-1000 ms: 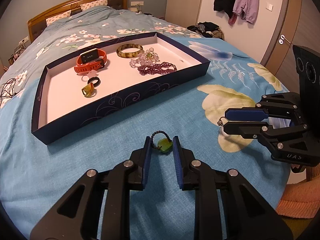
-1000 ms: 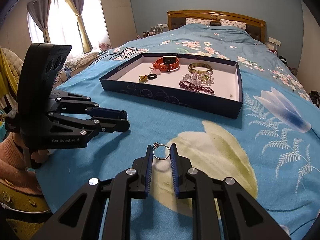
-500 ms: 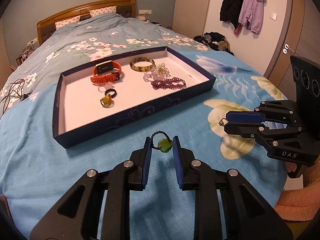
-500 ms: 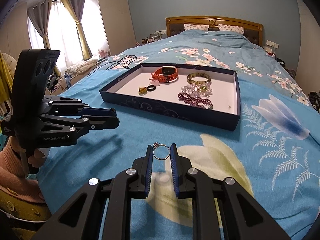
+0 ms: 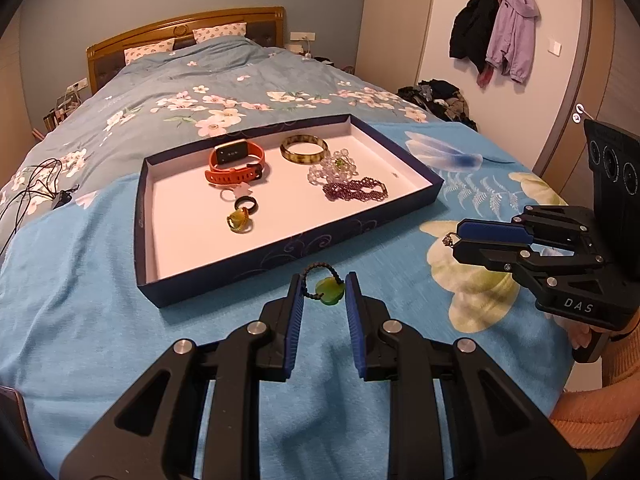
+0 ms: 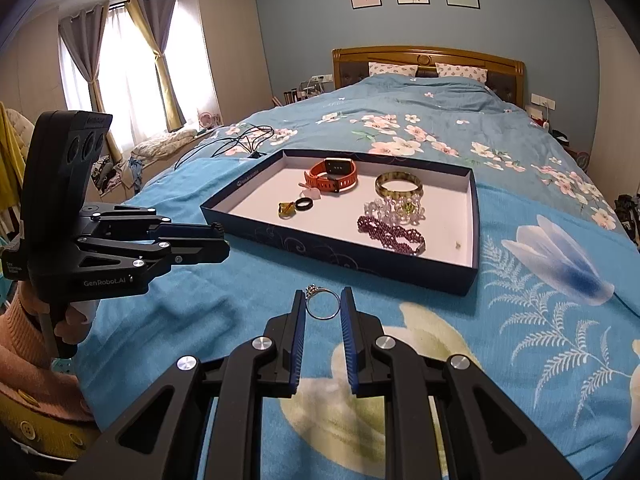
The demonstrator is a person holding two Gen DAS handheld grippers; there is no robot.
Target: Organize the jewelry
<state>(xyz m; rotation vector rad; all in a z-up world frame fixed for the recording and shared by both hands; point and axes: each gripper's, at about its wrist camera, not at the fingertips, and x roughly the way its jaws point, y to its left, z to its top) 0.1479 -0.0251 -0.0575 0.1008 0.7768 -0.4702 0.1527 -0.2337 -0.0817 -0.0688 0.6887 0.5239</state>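
My left gripper (image 5: 323, 294) is shut on a green stone pendant (image 5: 330, 291) with a black cord loop, held above the blue bedspread just short of the tray's near wall. My right gripper (image 6: 323, 306) is shut on a thin silver ring (image 6: 322, 305) with a small stone, also held above the bed in front of the tray. The dark blue tray (image 5: 224, 280) with a white floor holds an orange watch (image 5: 236, 164), a bangle (image 5: 304, 150), bead bracelets (image 5: 354, 190) and rings (image 5: 240, 220). The tray also shows in the right wrist view (image 6: 352, 252).
The tray lies on a bed with a blue floral cover (image 6: 540, 320). Black cables (image 5: 36, 192) lie on the bed left of the tray. A wooden headboard (image 6: 428, 60) stands at the far end. Coats (image 5: 496, 36) hang on the wall at right.
Both grippers have risen and tilted up while holding their items; the tray now sits lower and more central in both views. The grips have not changed.
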